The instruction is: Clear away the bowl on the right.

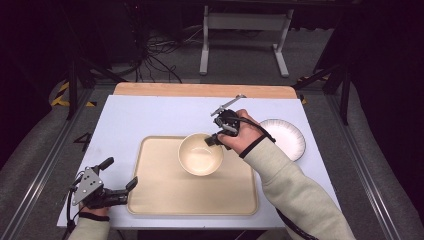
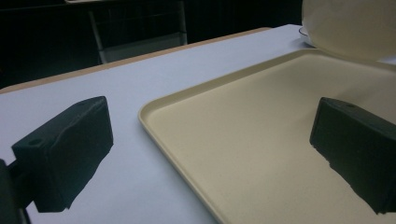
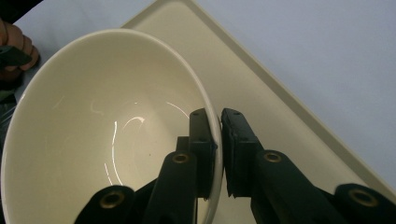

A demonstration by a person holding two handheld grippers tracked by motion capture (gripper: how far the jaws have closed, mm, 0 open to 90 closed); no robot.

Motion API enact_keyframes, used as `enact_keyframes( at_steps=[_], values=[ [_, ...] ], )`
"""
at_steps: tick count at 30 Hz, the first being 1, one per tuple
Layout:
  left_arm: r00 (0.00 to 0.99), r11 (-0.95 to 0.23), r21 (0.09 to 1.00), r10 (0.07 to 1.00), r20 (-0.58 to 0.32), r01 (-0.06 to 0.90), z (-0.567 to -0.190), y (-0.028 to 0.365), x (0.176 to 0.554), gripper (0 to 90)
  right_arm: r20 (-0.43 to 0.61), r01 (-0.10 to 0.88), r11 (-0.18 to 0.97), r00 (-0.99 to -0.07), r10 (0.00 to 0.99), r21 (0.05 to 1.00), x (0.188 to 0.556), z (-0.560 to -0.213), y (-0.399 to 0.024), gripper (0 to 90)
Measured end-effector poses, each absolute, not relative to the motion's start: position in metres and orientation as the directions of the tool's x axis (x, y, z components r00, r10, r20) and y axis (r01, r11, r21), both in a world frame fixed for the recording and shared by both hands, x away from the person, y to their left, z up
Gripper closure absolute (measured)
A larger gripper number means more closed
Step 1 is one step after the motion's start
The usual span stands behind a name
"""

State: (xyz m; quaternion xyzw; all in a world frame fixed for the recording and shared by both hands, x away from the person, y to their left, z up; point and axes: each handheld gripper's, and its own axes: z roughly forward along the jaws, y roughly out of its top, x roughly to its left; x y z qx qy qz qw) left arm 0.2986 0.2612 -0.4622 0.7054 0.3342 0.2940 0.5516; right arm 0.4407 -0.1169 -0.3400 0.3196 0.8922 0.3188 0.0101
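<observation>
Down at the near left, the left gripper (image 1: pixel 120 191) hovers at the tray's (image 1: pixel 150 200) corner, jaws spread wide and empty. Over the tray's middle sits the cream bowl (image 1: pixel 200 155), its right rim pinched tight between the right gripper's (image 1: pixel 214 139) jaws. Farther right, a white plate (image 1: pixel 287 137) rests on the table (image 1: pixel 150 115).

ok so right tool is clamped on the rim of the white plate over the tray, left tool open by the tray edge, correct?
Not the plate: the right tool grips the cream round bowl's rim, per the right gripper view. The rest holds.
</observation>
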Motion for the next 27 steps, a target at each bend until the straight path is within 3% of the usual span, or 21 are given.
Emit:
enact_keyframes(
  at_steps=[27],
  values=[
    [0.605,-0.171,0.974,0.795,0.049,0.146,-0.462,0.261,0.299,0.2,0.245,0.569,0.644,-0.815,0.526,0.511,0.453,-0.395,-0.098,82.2]
  ],
)
